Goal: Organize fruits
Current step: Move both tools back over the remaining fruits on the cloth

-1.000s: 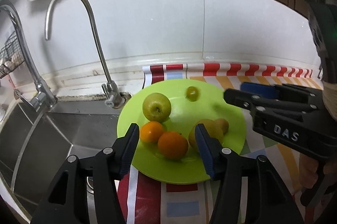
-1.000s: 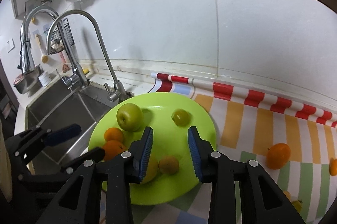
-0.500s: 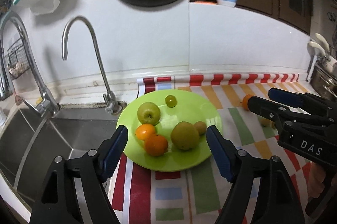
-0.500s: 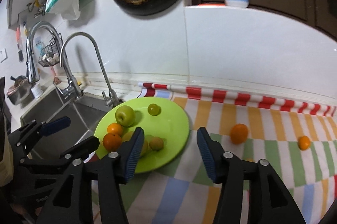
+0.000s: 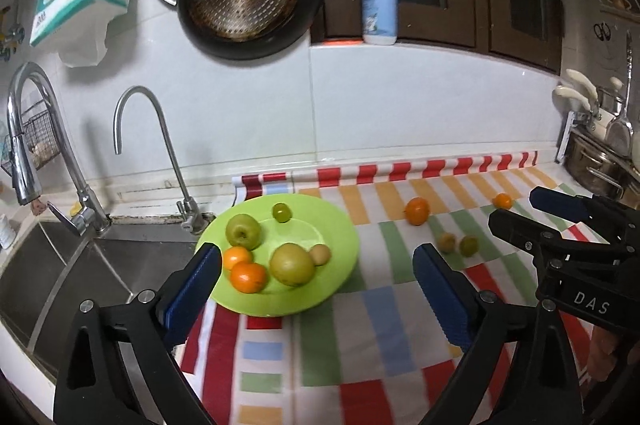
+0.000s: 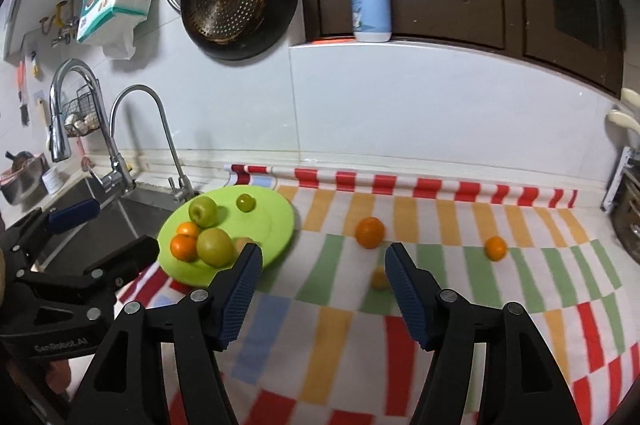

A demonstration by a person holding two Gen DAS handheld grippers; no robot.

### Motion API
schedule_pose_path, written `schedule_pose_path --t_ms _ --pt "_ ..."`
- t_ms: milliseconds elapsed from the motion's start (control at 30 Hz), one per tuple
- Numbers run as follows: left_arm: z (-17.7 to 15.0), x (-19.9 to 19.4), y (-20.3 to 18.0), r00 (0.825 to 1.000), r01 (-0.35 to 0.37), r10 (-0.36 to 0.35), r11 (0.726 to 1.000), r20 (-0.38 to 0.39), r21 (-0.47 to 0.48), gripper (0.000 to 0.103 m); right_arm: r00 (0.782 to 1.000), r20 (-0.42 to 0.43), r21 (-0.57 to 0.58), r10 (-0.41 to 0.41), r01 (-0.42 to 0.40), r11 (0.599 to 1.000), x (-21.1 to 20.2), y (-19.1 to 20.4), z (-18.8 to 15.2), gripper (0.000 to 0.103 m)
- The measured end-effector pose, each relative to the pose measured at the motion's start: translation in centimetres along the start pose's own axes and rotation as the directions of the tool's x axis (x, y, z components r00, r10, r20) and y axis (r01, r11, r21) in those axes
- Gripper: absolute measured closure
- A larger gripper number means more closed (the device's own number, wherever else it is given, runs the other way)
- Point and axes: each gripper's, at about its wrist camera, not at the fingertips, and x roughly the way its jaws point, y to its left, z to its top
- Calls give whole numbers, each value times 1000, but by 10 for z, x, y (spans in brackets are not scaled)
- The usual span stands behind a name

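Fruit plate at centre, my left gripper (image 5: pixel 316 289) opening over it.

My jaws are spreading with nothing between the pads; low in the frame, they bracket the green plate (image 5: pixel 344 237) on the striped cloth (image 5: pixel 360 353). On the plate I see a green apple (image 5: pixel 243 231), a small green fruit (image 5: pixel 281 212), two oranges (image 5: pixel 248 276) touching each other, a big pear (image 5: pixel 292 264) and a small brown fruit (image 5: pixel 321 254) against it. Right of the plate, loose on the cloth: an orange (image 5: pixel 417 210), a smaller one (image 5: pixel 502 201) and two little yellowish fruits (image 5: pixel 458 243). The right gripper (image 5: pixel 560 221) enters from the right edge, jaws parted and empty. Sink (image 5: pixel 60 265) and taps fill the left; a pan (image 5: pixel 248 1) hangs at top.
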Motion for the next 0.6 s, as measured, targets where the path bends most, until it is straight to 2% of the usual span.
schedule_pose_path --t_ms 300,433,600 --pt "0 -10 -50 999 5 -7 999 50 45 5 999 39 -27 -29 30 999 -29 -43 -6 38" --pt "3 -4 -67 997 32 -36 997 61 77 6 998 42 -40 -38 40 998 -33 -60 -10 38" --pt "5 9 -83 995 74 -84 986 61 149 12 999 26 -63 -37 38 997 -28 -73 -13 38"
